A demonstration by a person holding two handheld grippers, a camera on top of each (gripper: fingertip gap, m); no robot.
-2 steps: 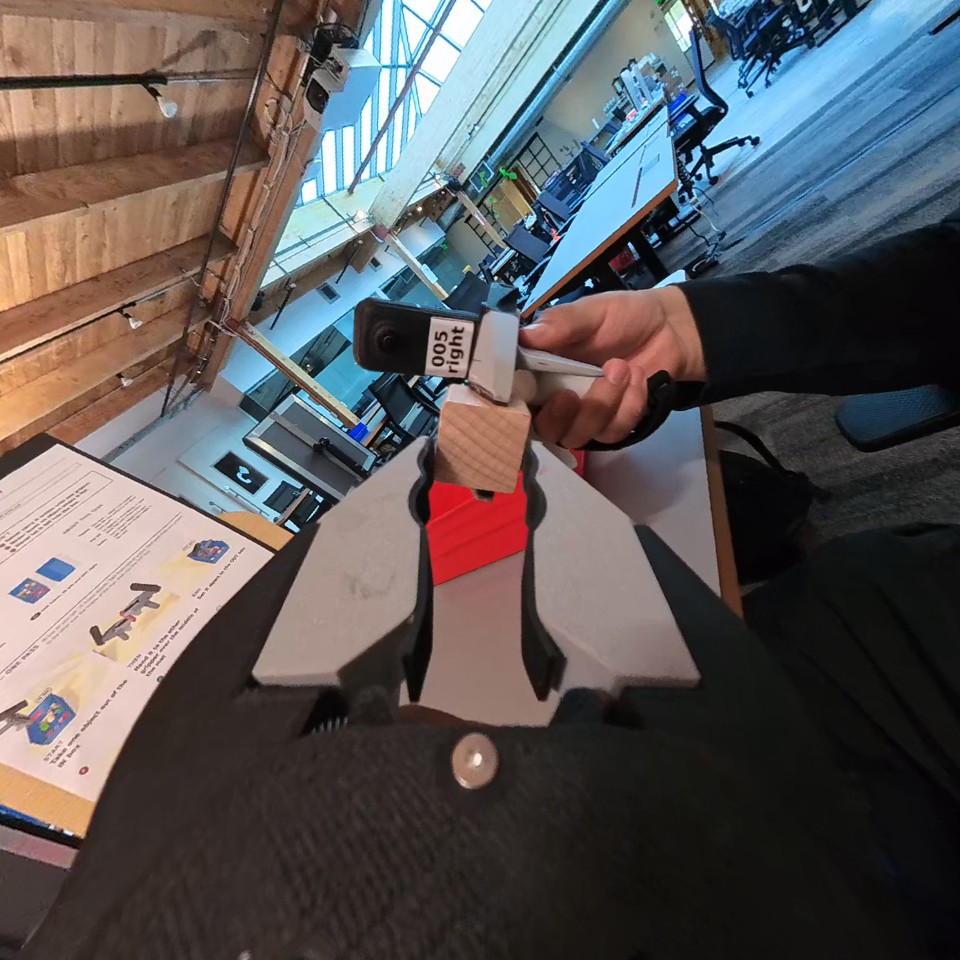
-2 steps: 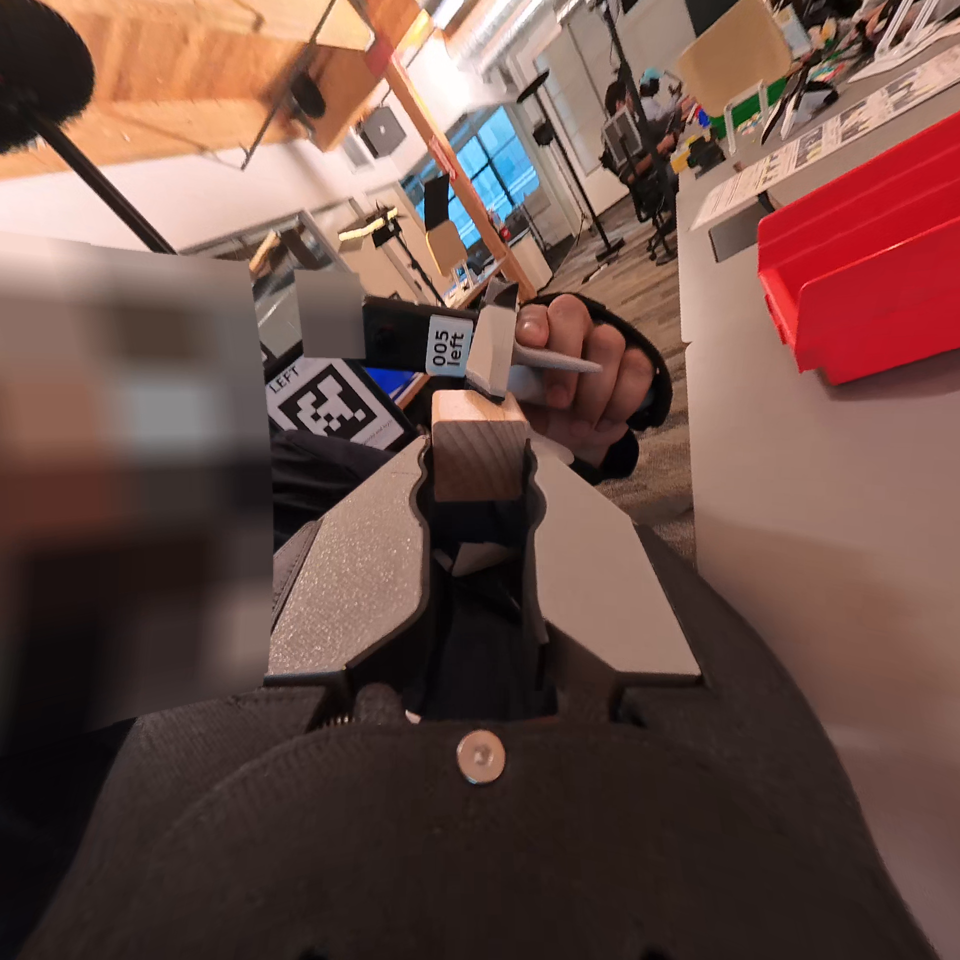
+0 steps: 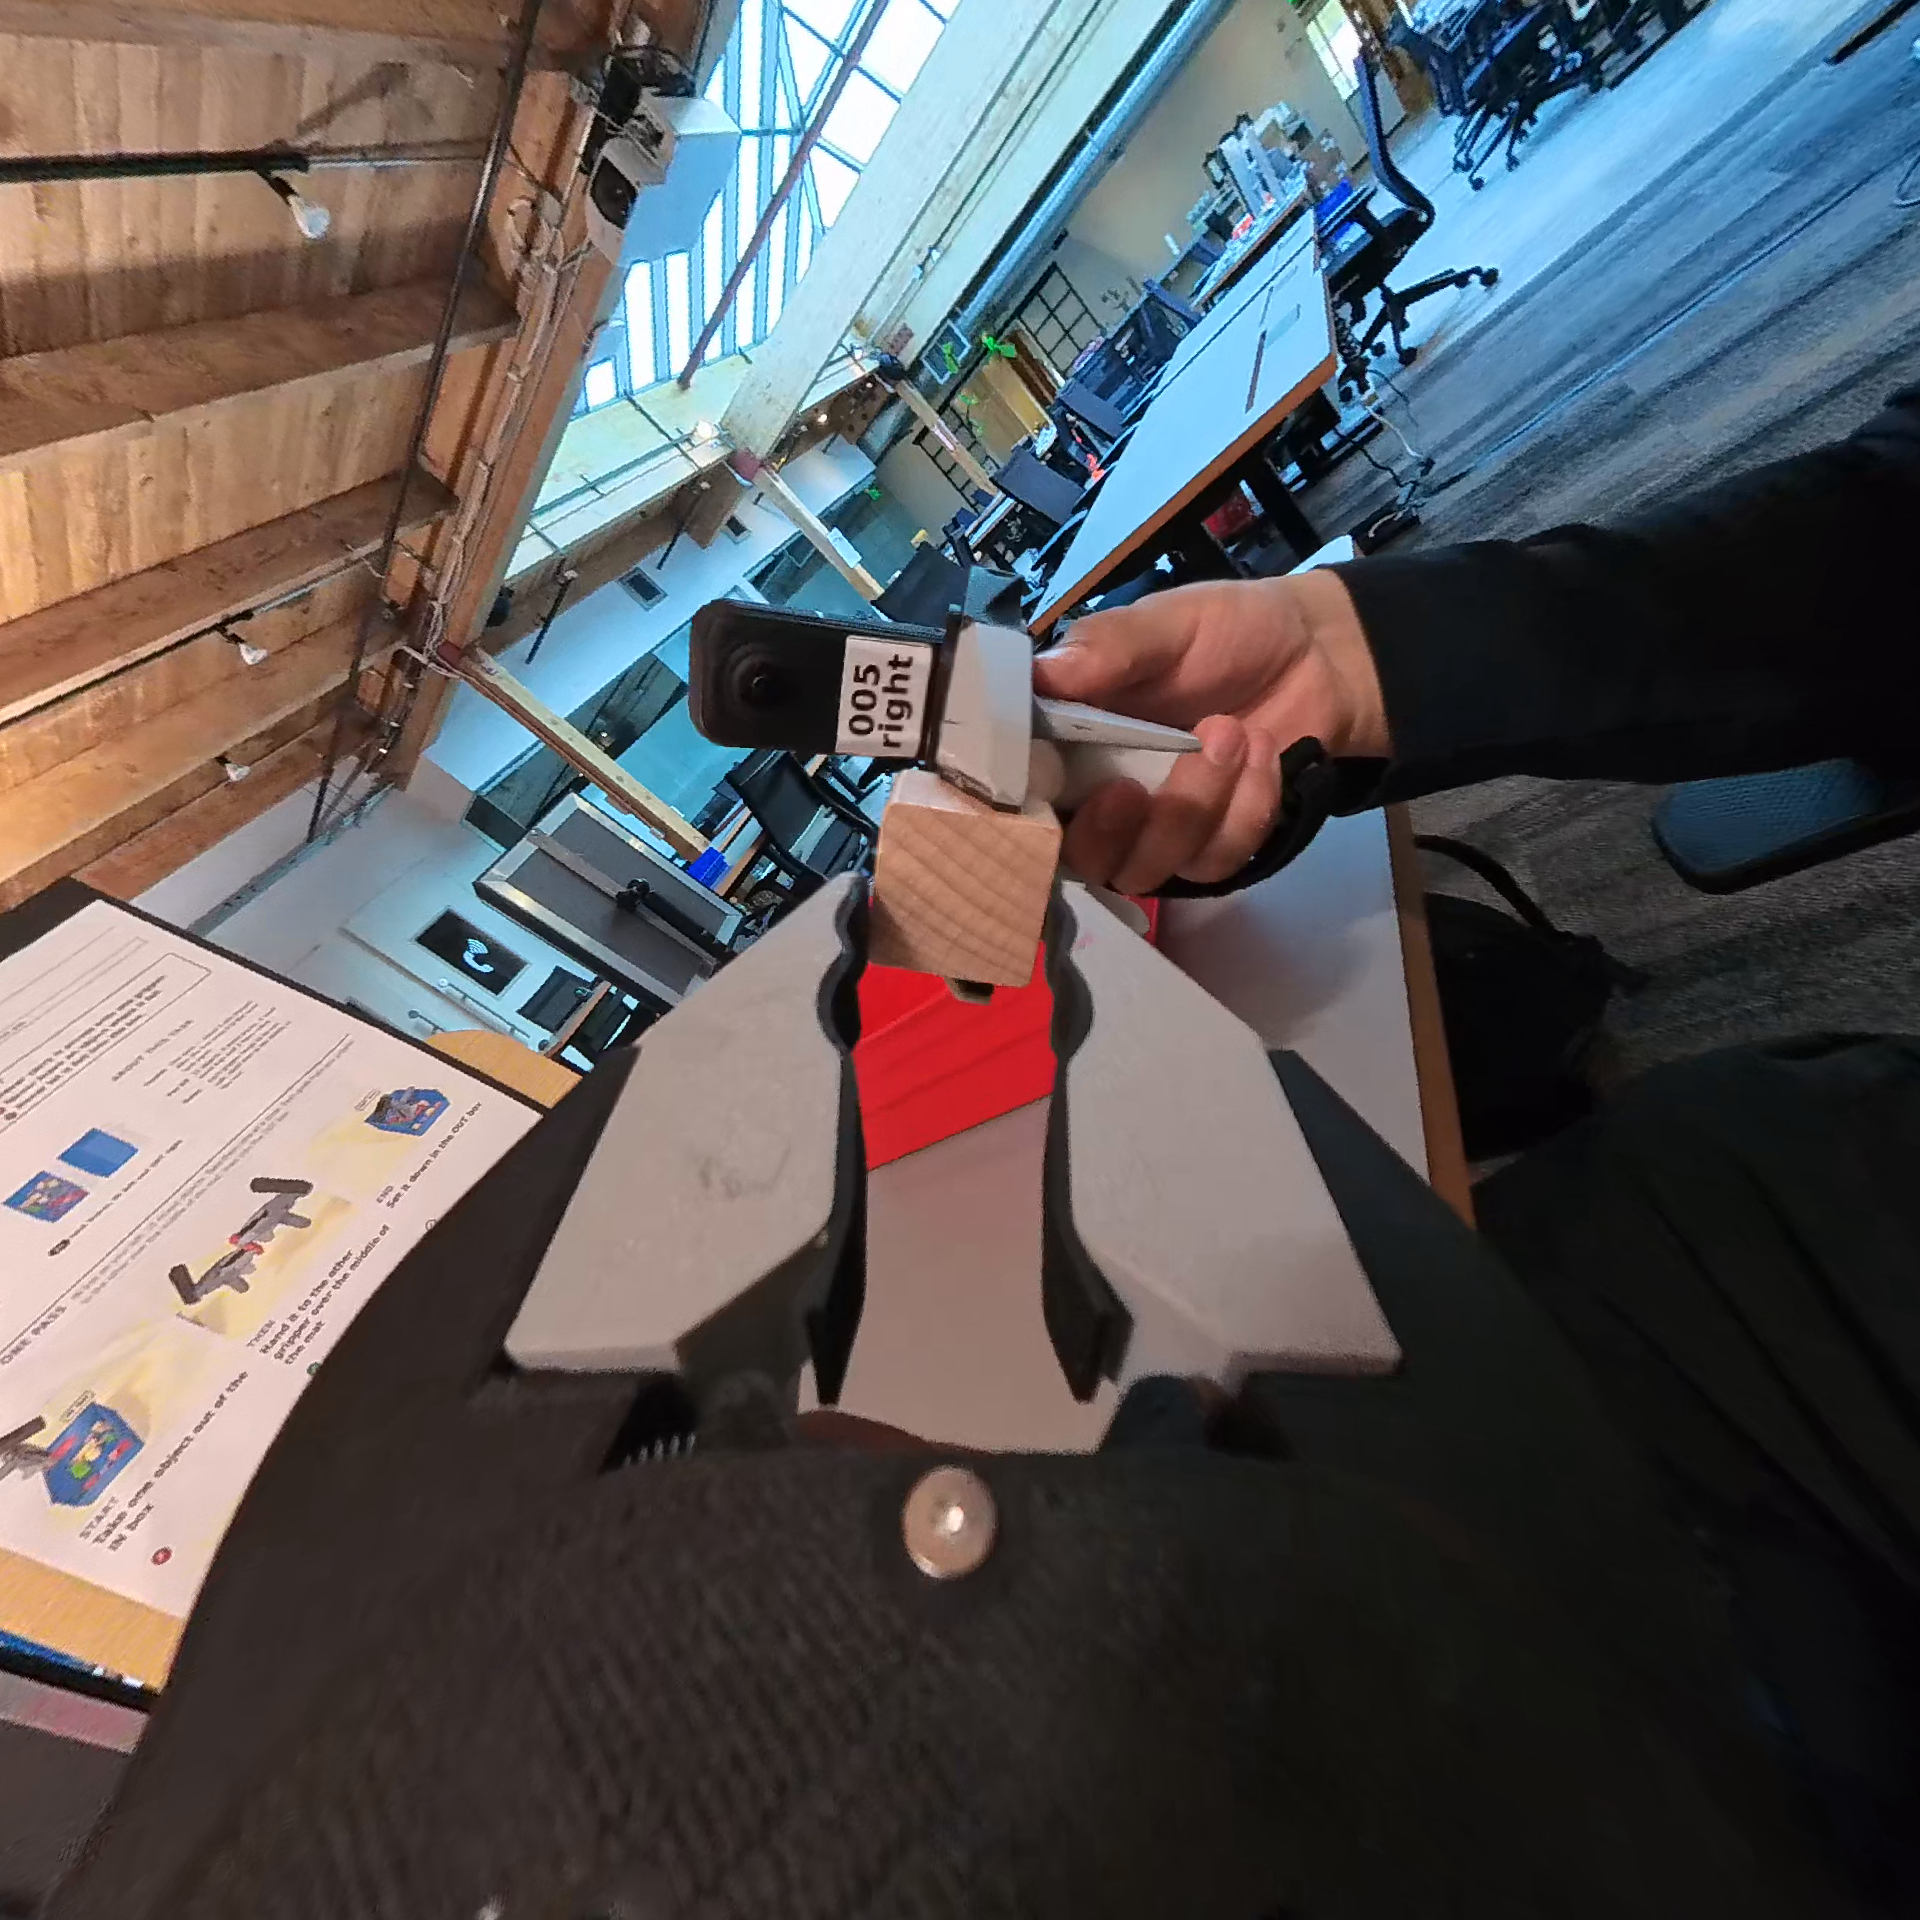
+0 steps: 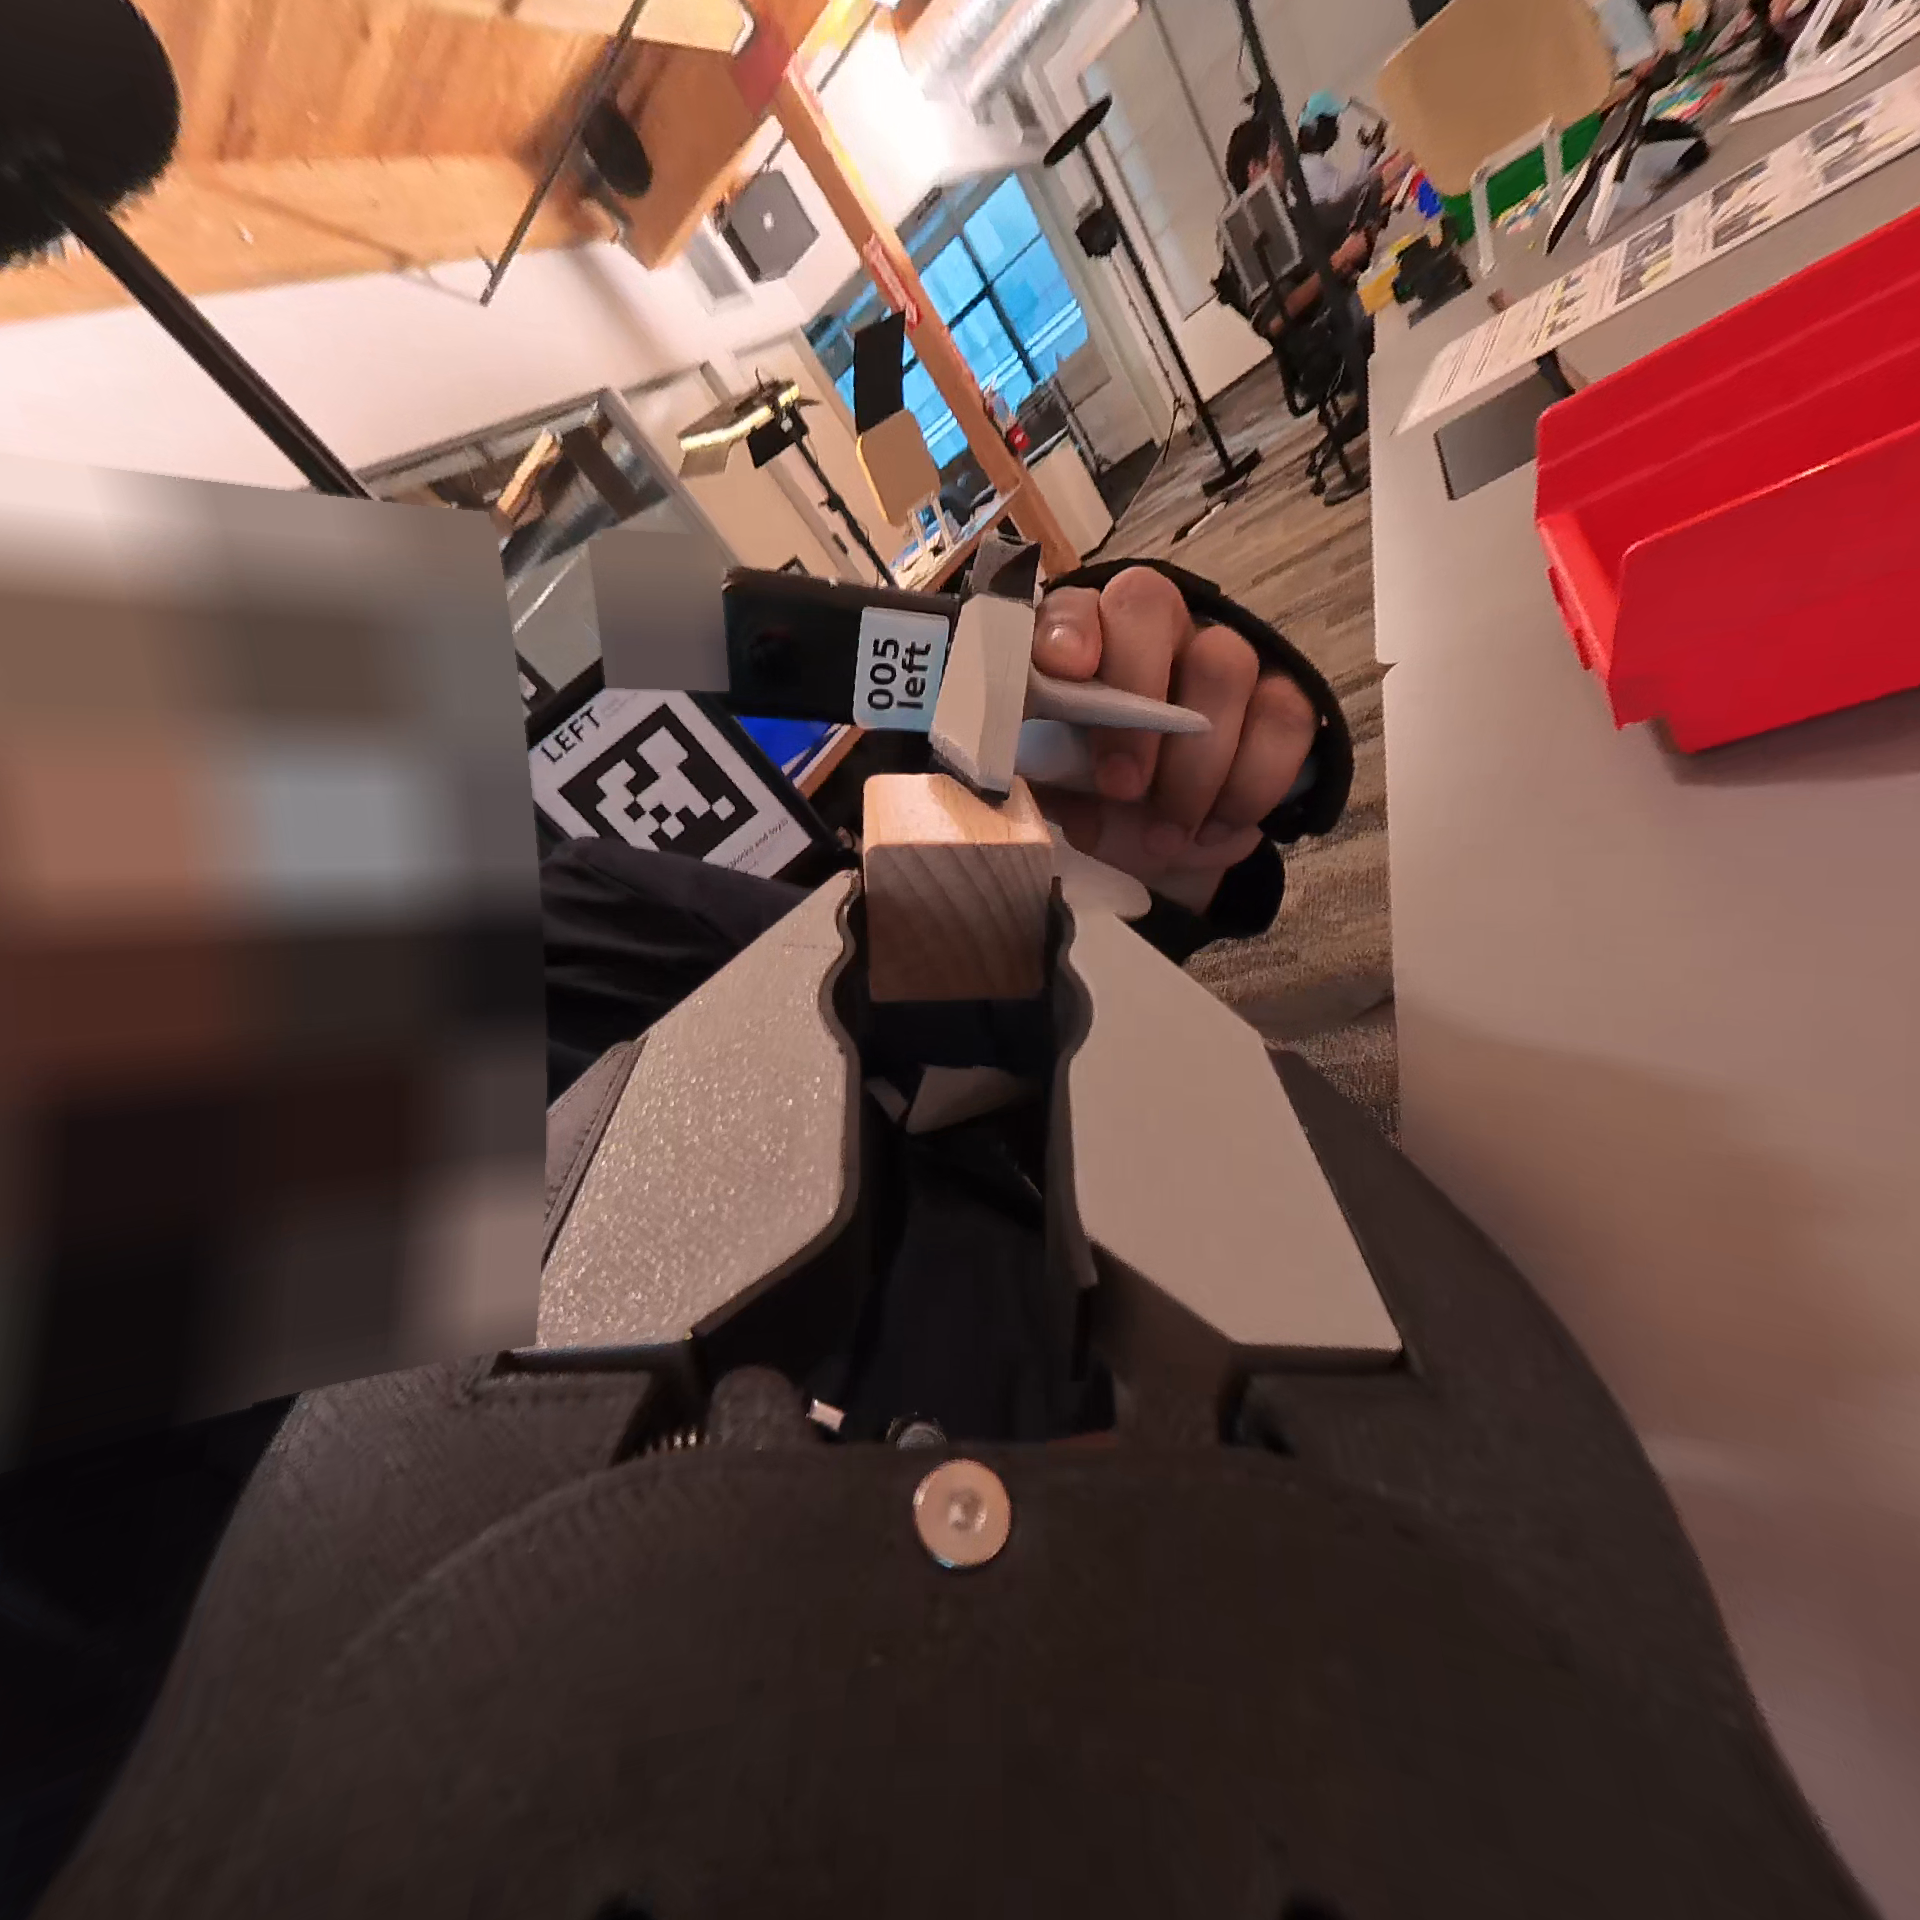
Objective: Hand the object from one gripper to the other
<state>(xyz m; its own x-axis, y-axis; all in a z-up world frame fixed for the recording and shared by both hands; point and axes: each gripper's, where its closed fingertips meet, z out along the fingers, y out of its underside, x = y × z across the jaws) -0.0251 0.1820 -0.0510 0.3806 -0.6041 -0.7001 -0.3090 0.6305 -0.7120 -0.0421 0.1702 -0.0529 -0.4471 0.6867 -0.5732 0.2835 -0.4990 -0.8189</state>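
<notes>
A pale wooden cube [image 4: 956, 899] sits squarely between the fingertips of my right gripper [image 4: 954, 935], which is shut on it in mid-air. In the left wrist view the cube [image 3: 961, 899] looks tilted between the tips of my left gripper [image 3: 954, 935]. The left jaws stand slightly wider than the cube, with a thin gap on its left side. The two grippers cross at right angles. The right gripper's fingers [image 3: 987, 727] show above and below the cube. The left gripper's fingers [image 4: 982, 707] show the same way in the right wrist view.
A red bin [image 4: 1745, 540] stands on the grey table [image 4: 1662, 1039] to the right; it also shows behind the cube in the left wrist view [image 3: 935, 1070]. An instruction sheet [image 3: 156, 1247] lies at the left. A person's hands [image 3: 1195, 727] hold both grippers. A marker board [image 4: 665, 779] is behind. Only a small space, under 4 cm, lies between the two pairs of fingers.
The left jaws have spread a little, opening a small gap beside the cube. The right gripper's hold on the cube looks the same.
</notes>
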